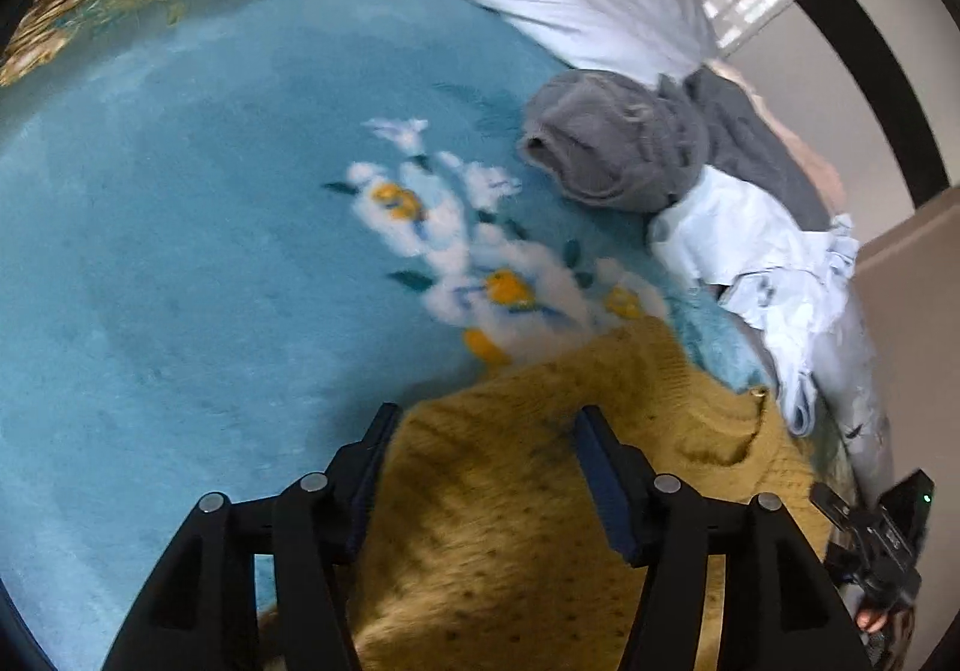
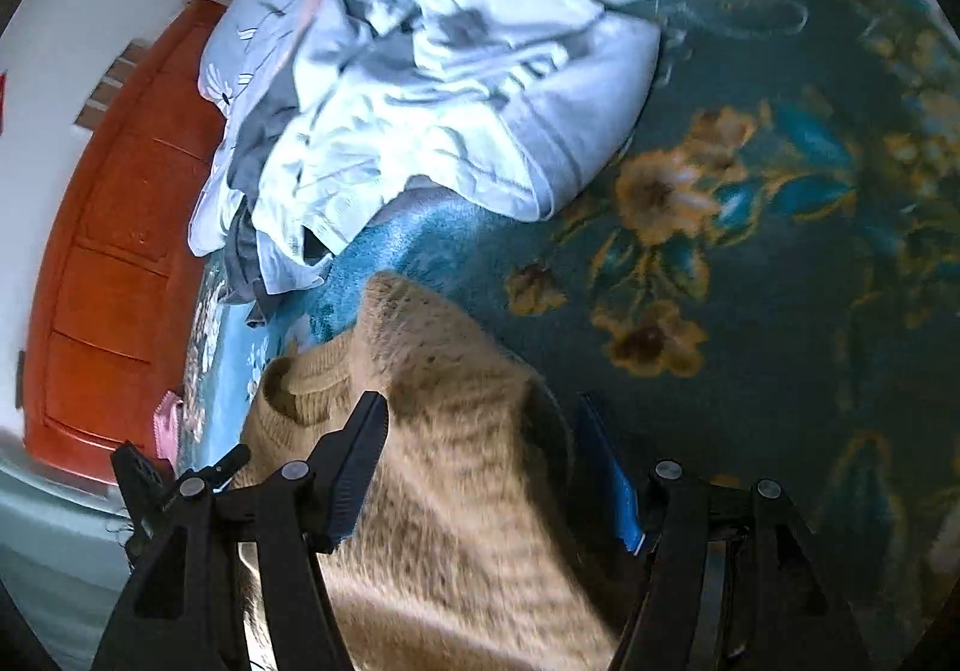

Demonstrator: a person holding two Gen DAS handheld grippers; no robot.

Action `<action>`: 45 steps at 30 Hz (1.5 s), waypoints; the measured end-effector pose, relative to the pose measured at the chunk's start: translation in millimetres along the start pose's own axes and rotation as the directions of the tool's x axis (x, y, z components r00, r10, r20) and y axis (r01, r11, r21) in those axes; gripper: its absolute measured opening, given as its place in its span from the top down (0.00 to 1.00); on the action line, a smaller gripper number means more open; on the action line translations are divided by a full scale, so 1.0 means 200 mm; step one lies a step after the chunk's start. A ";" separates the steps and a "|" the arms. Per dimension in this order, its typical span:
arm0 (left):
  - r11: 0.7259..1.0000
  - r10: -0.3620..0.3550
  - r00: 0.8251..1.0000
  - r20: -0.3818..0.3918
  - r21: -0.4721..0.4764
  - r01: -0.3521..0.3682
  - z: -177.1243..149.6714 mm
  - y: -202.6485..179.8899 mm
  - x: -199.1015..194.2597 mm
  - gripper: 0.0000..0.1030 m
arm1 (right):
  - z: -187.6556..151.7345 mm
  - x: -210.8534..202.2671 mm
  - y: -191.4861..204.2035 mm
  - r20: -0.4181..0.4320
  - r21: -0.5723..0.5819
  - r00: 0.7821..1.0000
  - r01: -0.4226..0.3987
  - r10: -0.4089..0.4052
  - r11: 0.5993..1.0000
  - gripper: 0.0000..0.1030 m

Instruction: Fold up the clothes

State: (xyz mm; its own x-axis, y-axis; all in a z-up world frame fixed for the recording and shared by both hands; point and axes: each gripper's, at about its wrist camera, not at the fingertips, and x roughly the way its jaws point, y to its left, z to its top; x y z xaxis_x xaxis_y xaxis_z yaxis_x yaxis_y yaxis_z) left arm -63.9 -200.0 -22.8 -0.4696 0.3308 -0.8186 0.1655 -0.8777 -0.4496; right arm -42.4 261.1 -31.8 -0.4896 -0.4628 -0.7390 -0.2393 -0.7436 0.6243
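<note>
Both claws hang with fingers apart over a mustard knit sweater (image 1: 540, 521) spread on a bed's blue floral blanket (image 1: 180, 251): left claw (image 1: 486, 431), right claw (image 2: 480, 425). Beyond them, a rumpled clothes heap (image 2: 420, 119), apparently awaiting folding.

You will find no readable text, label, brand, number or sign in either wrist view, on clothes or bedding.
</note>
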 end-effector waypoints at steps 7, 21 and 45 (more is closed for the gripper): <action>0.980 -0.027 0.993 0.112 0.198 0.005 -0.05 -0.19 -0.16 0.83 | 0.02 -0.01 0.10 0.064 -0.053 0.997 0.036 -0.033 0.998 0.87; 0.853 -0.070 0.997 0.017 0.520 0.051 -0.76 -0.20 -0.46 0.76 | -0.87 -0.48 0.44 0.149 -0.751 0.989 0.112 0.002 0.650 0.88; 0.837 -0.546 0.836 -0.057 -0.067 0.543 -0.65 0.06 -0.36 0.38 | -0.80 -0.30 0.11 -0.135 -0.210 0.917 -0.398 0.376 0.893 0.52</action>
State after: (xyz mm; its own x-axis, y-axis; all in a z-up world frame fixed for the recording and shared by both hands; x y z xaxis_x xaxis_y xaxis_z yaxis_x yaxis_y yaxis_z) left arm 85.5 -190.2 -15.6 -0.4330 0.7759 -0.4588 -0.0583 -0.5320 -0.8447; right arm 115.5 195.5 -13.3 -0.4255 -0.7692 -0.4767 0.1573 -0.5816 0.7981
